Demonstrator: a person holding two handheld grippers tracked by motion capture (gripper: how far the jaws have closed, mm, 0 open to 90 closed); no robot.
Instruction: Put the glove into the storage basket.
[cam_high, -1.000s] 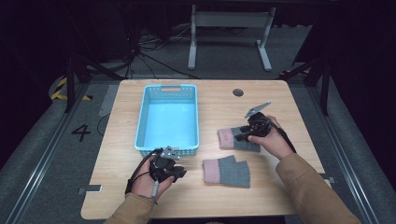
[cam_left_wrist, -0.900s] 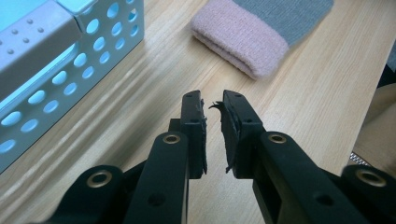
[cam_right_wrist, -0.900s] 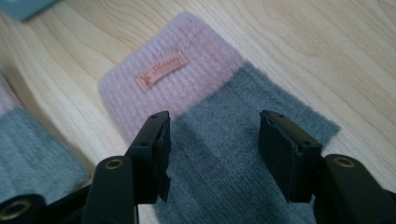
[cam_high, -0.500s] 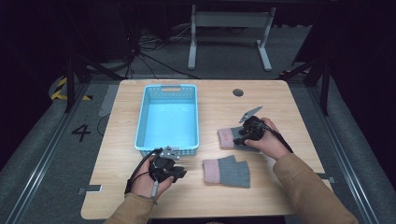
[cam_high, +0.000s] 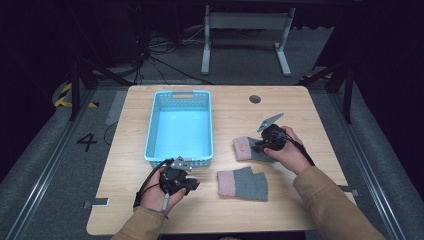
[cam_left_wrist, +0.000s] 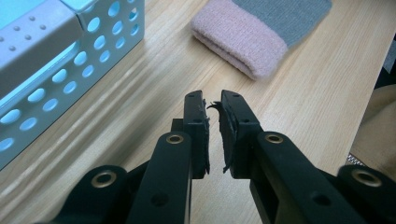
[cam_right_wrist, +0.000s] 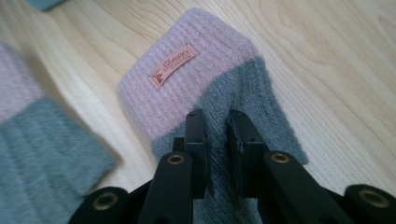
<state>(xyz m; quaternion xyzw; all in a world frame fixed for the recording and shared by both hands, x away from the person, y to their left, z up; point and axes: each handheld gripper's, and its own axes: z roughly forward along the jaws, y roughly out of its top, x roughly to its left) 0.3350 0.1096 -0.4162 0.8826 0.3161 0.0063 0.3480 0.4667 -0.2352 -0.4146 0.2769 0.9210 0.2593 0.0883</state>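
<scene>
Two pink-and-grey knitted gloves lie on the wooden table. My right gripper rests on the farther glove. In the right gripper view its jaws stand close together, pinching the grey part of that glove, just below the pink cuff with its small label. The nearer glove lies flat at the front, also seen at the left. My left gripper hovers low beside it, jaws almost together and holding nothing, pointing toward its pink cuff.
An empty light-blue plastic basket stands on the left half of the table, its perforated wall close to my left gripper. A round cable hole sits near the back edge. Dark floor and a metal frame lie beyond.
My right gripper has come down and leftward onto the farther glove and closed on its grey part. The left gripper has stayed put.
</scene>
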